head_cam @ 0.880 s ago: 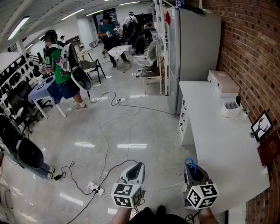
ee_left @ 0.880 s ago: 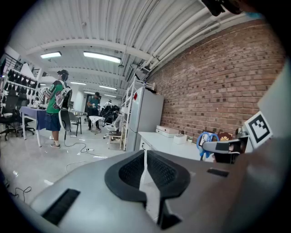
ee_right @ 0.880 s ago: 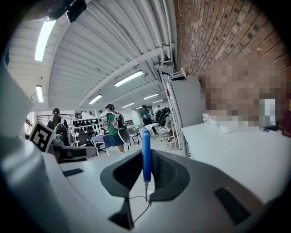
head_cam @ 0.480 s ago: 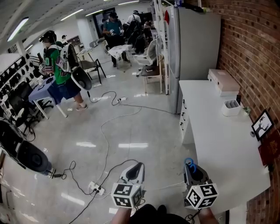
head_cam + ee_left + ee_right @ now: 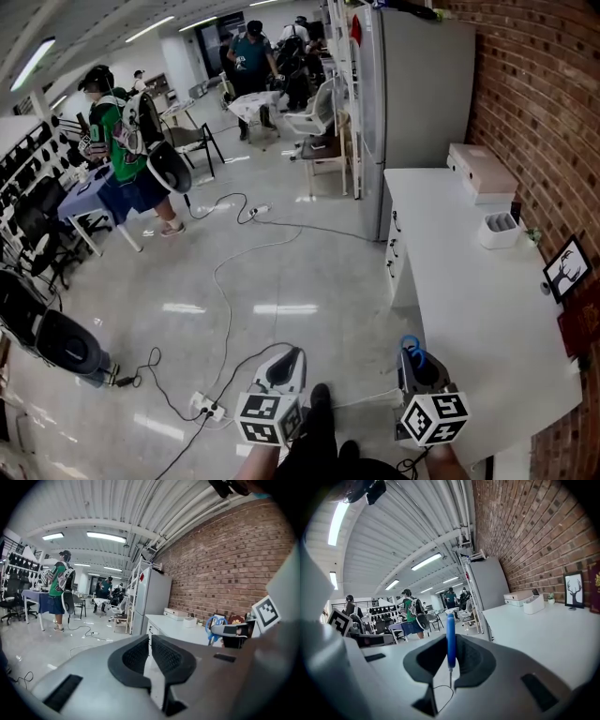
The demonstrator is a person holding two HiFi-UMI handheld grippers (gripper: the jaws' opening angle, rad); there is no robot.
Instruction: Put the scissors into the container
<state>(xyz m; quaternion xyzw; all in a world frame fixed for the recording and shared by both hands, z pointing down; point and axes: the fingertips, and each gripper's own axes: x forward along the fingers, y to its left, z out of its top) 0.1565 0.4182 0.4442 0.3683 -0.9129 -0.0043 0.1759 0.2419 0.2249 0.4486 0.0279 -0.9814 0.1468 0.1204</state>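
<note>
My right gripper (image 5: 417, 367) is shut on the blue-handled scissors (image 5: 411, 349), low in the head view, just off the near left corner of the white table (image 5: 469, 309). In the right gripper view the scissors (image 5: 450, 638) stand upright, pinched between the two pads (image 5: 469, 654). The white container (image 5: 497, 230) stands far off, near the brick wall; the right gripper view shows this container (image 5: 533, 604) at its right. My left gripper (image 5: 286, 364) hangs over the floor, beside the right one. Its jaws are shut with nothing between them (image 5: 150, 641).
A flat white box (image 5: 480, 173) lies at the table's far end beside a grey fridge (image 5: 412, 112). A framed deer picture (image 5: 565, 267) leans on the brick wall. Cables and a power strip (image 5: 204, 405) lie on the floor. Several people and chairs are further off.
Both grippers hold almost the same place, and the scissors stay in the right one. A dark shoe has come into view at the bottom centre. The people in the background have shifted.
</note>
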